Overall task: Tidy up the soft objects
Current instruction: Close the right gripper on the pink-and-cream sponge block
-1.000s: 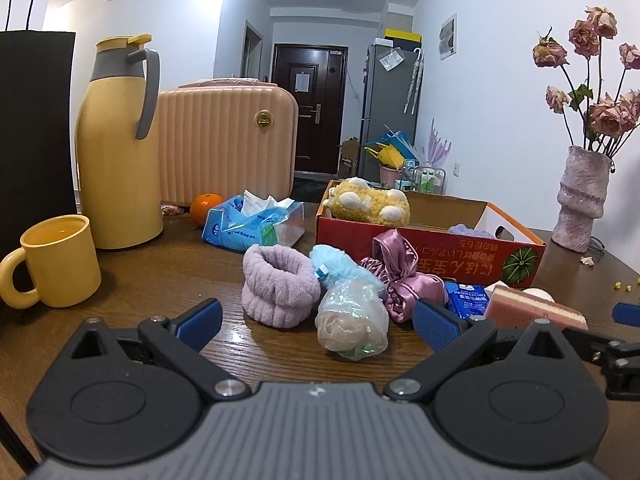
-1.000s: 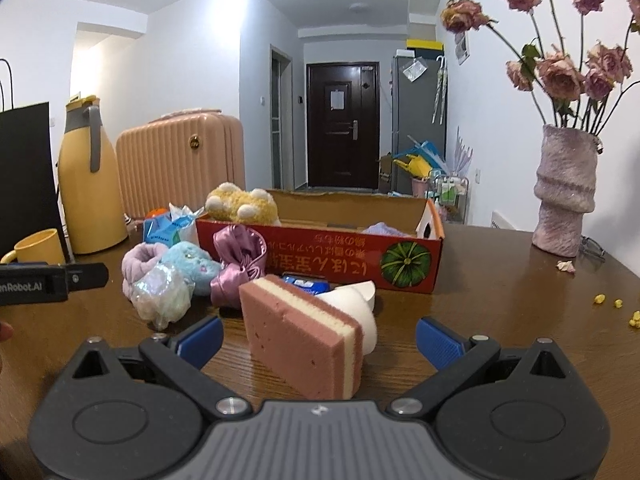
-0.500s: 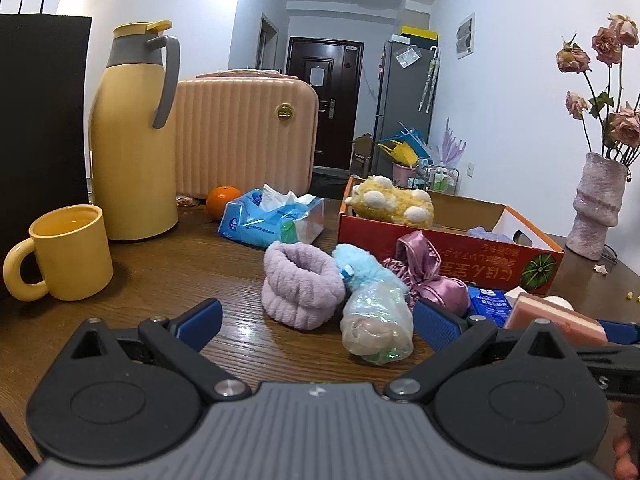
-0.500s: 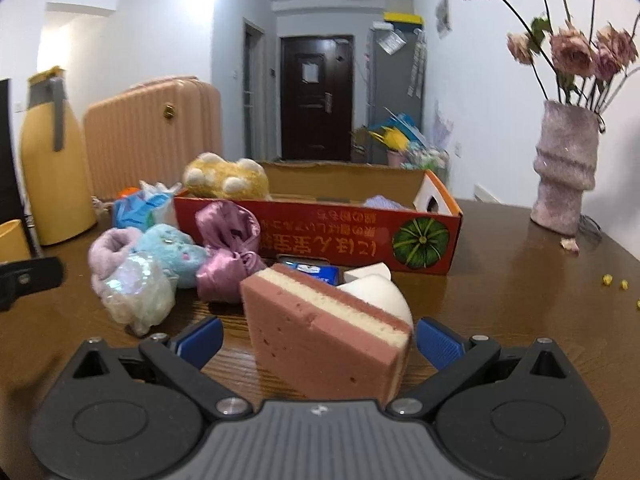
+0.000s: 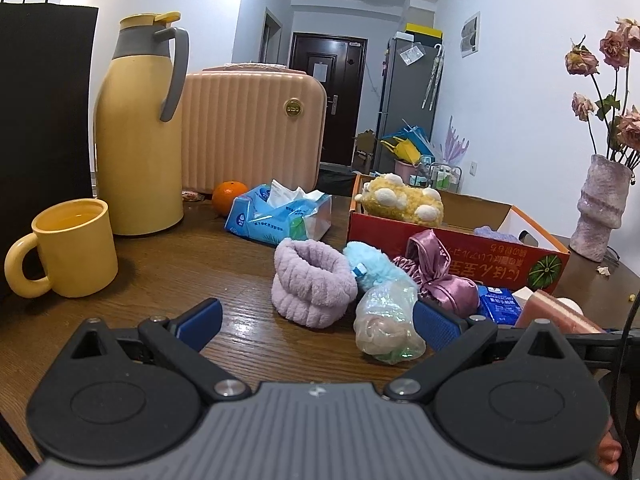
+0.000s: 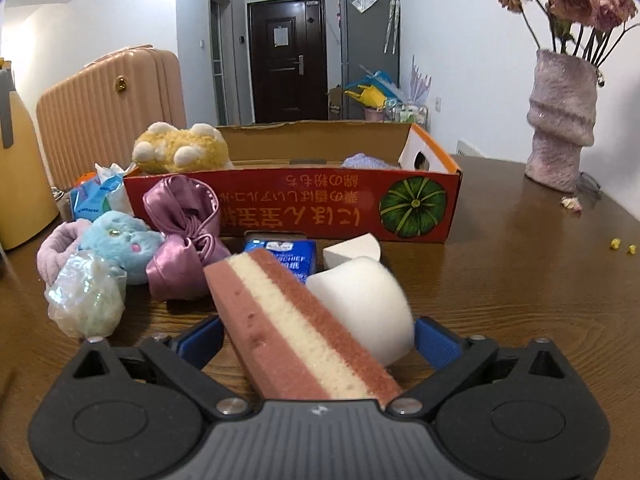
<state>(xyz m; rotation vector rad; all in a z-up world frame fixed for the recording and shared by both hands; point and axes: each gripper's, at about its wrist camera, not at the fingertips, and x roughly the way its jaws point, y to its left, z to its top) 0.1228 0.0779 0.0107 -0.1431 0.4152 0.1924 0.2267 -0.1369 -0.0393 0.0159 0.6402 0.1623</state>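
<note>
Left to right on the wooden desk (image 5: 168,264): yellow mug (image 5: 66,248) near the left edge, liquid inside; yellow thermos jug (image 5: 138,128) behind it; pink suitcase (image 5: 250,128) at the back edge with an orange (image 5: 229,197) in front; blue tissue pack (image 5: 280,214), tissues sticking out. Mid-desk cluster of soft items: lilac towelling band (image 5: 312,282), light-blue plush (image 6: 120,244) touching it, iridescent bagged puff (image 5: 386,320) in front, purple satin scrunchie (image 6: 186,236) leaning on the red cardboard box (image 6: 304,208). Box holds a yellow plush (image 6: 180,148) at its left end and a lilac knit item (image 6: 366,161) toward its right end. Just in front of the box: small blue packet (image 6: 286,254), white wedge sponge (image 6: 352,252). Pink vase (image 6: 560,120) with dried roses near the right edge. Left gripper (image 5: 316,318) released, jaws wide, nothing between them, facing the cluster. Right gripper (image 6: 318,338) also spread; pink-and-cream layered sponge (image 6: 296,320) and a white rounded sponge (image 6: 364,304) sit between the fingers, no visible squeeze.
</note>
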